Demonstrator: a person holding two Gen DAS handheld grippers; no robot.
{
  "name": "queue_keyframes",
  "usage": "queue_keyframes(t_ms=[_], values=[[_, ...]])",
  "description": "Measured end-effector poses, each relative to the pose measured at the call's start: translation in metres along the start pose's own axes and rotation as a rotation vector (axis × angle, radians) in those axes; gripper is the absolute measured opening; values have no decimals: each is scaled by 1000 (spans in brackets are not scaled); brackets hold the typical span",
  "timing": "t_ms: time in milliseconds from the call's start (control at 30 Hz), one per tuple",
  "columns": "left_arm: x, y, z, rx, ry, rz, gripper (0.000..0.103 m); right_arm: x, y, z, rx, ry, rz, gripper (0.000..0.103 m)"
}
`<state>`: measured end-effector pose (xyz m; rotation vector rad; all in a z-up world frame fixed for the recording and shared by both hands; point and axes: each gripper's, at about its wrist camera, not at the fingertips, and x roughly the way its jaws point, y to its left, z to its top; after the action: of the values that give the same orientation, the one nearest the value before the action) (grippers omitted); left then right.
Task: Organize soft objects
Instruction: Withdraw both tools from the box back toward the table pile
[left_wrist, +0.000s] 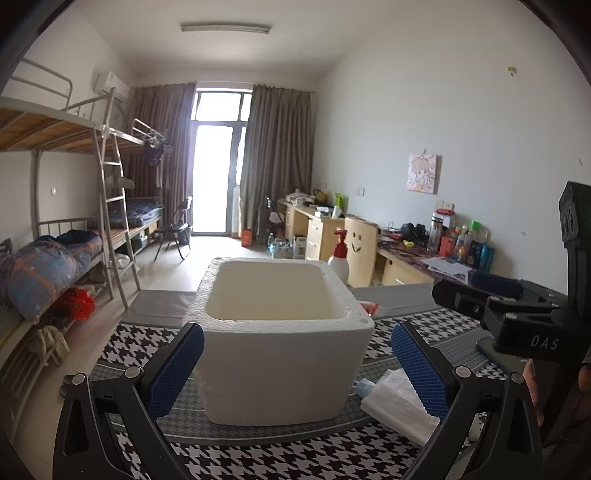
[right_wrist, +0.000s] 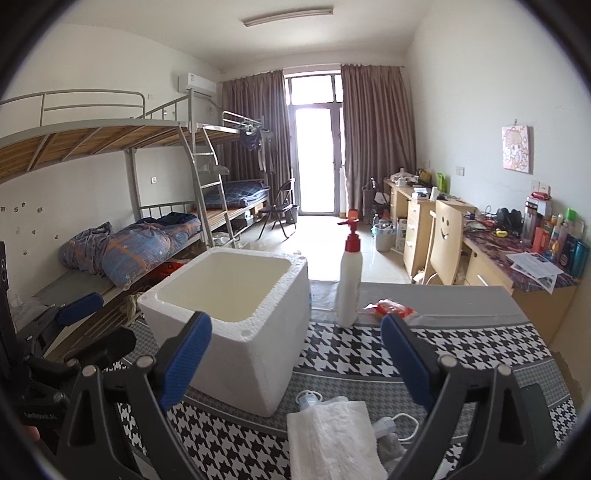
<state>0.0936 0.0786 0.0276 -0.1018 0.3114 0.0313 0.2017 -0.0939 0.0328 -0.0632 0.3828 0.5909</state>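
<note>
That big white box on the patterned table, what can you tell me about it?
The white foam box looks like polystyrene: thick walls, a rough, crumbly rim and a smooth, cream-tinted inside. It has no lid on and, as far as its visible interior shows, nothing in it. It stands upright on the houndstooth cloth, tapering slightly toward the base. A white folded towel lies in front of it, to its right, and a pump bottle stands behind it, to the right. Neither pair of tongs touches it.

White foam box (right_wrist: 236, 325) sits upright on houndstooth cloth, open top, nothing visible inside, rim edges crumbly. Folded white towel (right_wrist: 332, 439) lies flat just near-right of box, w/ small pale soft items (right_wrist: 388, 428) beside it, partly under. Red-orange packet (right_wrist: 391, 308) far right, near pump bottle.
</note>
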Motion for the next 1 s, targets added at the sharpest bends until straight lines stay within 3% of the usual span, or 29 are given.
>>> queue_keyframes(t_ms=[1000], values=[[10,-35,-16,21,51,-122,102,-24,-26,-27,29,-2,-97,95]])
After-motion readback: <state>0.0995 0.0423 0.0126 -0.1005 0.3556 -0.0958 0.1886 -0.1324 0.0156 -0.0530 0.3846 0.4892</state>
